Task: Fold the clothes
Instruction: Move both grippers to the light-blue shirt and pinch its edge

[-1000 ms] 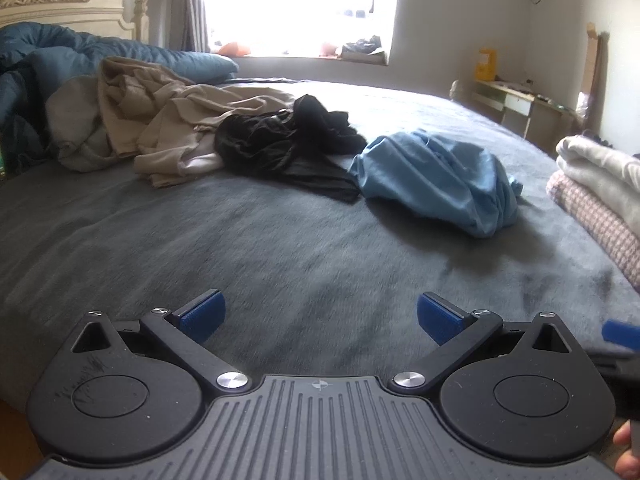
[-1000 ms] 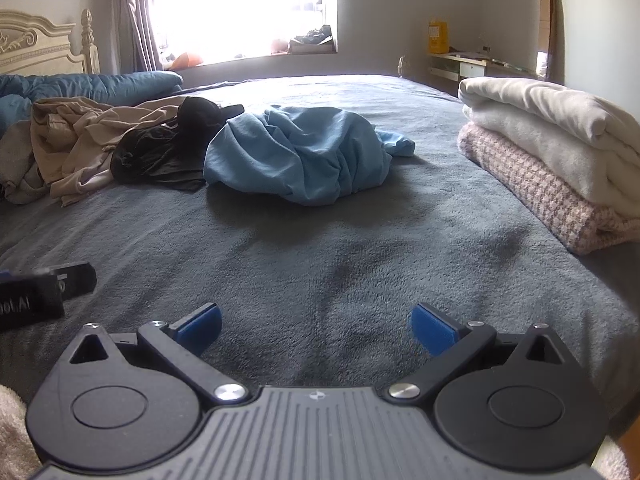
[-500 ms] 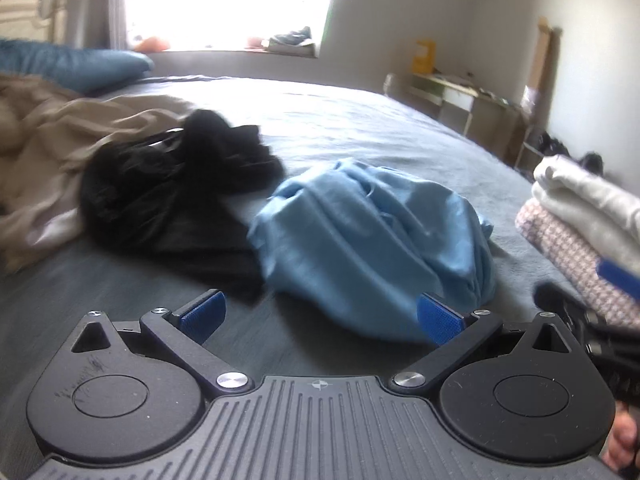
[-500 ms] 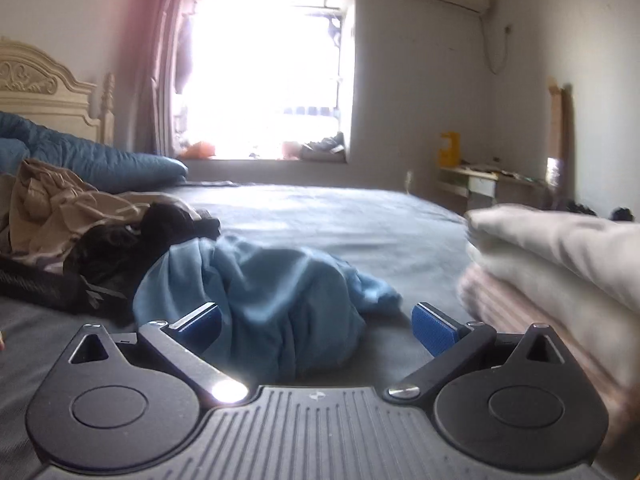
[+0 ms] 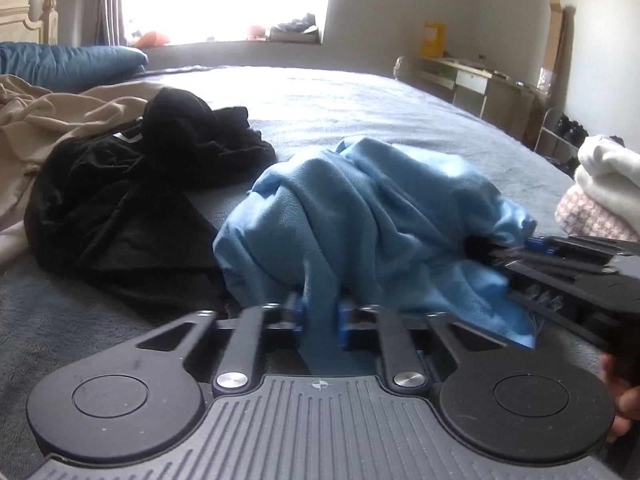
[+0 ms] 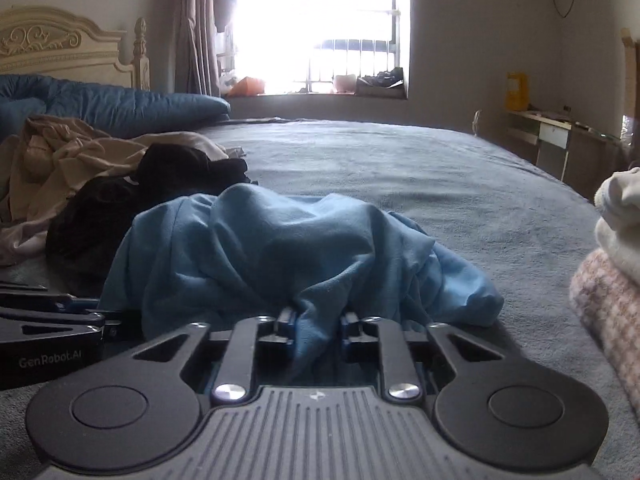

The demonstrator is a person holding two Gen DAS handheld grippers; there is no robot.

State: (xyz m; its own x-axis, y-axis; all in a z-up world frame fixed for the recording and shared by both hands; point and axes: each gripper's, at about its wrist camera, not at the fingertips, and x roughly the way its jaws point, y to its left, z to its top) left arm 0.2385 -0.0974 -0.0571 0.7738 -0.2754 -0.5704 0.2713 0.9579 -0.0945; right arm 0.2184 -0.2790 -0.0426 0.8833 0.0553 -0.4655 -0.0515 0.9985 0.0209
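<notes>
Both claws closing, left claw (image 5: 320, 322) and right claw (image 6: 316, 326) pinching blue garment (image 5: 360, 216).

The only readable lettering is "GenRobot.AI", printed in pale letters on the black body of the left gripper (image 6: 52, 340), seen at about eight o'clock in the right wrist view (the yellow box (image 6: 516, 90) by the far wall bears nothing legible).

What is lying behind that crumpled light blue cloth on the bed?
Behind the crumpled light blue cloth lies bare grey bedspread; a black garment sits back-left. Anything underneath is hidden.
</notes>
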